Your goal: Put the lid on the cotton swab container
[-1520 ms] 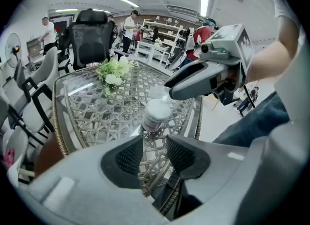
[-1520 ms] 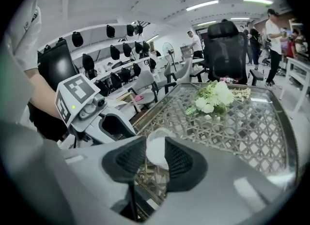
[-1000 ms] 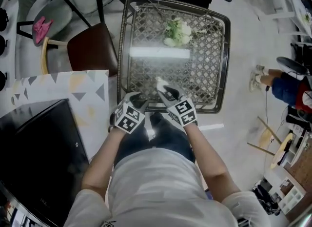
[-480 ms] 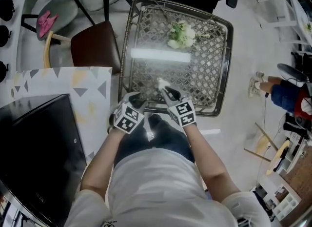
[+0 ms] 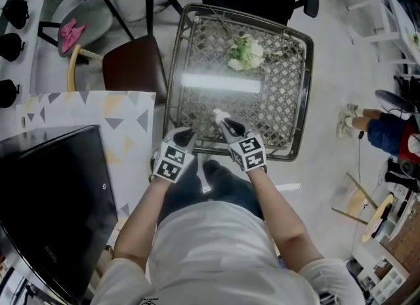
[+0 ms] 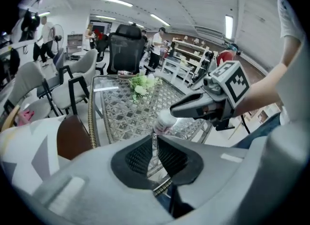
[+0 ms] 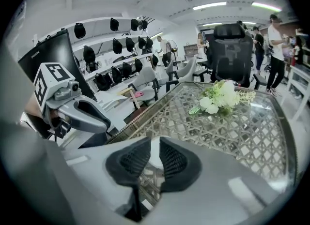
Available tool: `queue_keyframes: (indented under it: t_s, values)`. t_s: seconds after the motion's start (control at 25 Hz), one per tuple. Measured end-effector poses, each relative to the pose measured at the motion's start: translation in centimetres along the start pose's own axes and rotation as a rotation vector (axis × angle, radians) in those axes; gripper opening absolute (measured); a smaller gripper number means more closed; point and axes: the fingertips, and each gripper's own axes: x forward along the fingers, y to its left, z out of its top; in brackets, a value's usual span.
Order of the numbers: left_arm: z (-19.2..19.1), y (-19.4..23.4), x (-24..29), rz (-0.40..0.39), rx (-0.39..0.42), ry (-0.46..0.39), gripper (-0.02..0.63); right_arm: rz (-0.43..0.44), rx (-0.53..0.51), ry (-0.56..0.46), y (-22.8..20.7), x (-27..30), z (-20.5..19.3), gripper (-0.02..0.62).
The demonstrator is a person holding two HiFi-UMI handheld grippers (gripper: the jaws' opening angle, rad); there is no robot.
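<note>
1 container (image 6: 164,121) plain, left gripper view (right gripper view: sliver)

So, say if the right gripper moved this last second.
No. The right gripper keeps its spot over the near rim of the table; its jaws just closed on the white container.

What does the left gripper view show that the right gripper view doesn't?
Only the left gripper view: the right gripper from outside, its jaws just closed on the container, whose top shows. Only the right gripper view: the left gripper from outside, the monitor and shelved dark items. The left gripper's jaws have just been closing to a narrow slit; whether anything sits in it I cannot tell. Both: the glass table, the flowers, the black office chair.
</note>
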Motion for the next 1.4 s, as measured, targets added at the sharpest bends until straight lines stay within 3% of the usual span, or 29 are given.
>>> queue_keyframes:
  t_s: [0.12, 0.36, 0.6, 1.0, 1.4]
  values:
    - [1.1, 0.7, -1.5, 0.046, -0.063, -0.063, 0.009, 0.01, -0.005, -0.033, 0.3, -1.0, 1.2, 0.057]
    - [3.8, 1.0, -4.7, 0.077, -0.135, -0.165, 0.009, 0.03, -0.001, -0.088, 1.2, -3.7, 4.3, 0.015]
    - [7.1, 0.2, -8.7, 0.102, -0.16, -0.283, 0.009, 0.06, 0.001, -0.152, 3.0, -7.1, 7.4, 0.003]
    - [13.4, -1.7, -16.1, 0.147, -0.094, -0.449, 0.009, 0.106, -0.053, -0.302, 5.7, -13.6, 14.1, 0.003]
    - [18.6, -2.5, -21.6, 0.2, -0.007, -0.552, 0.009, 0.107, -0.126, -0.451, 7.4, -19.9, 20.3, 0.003]
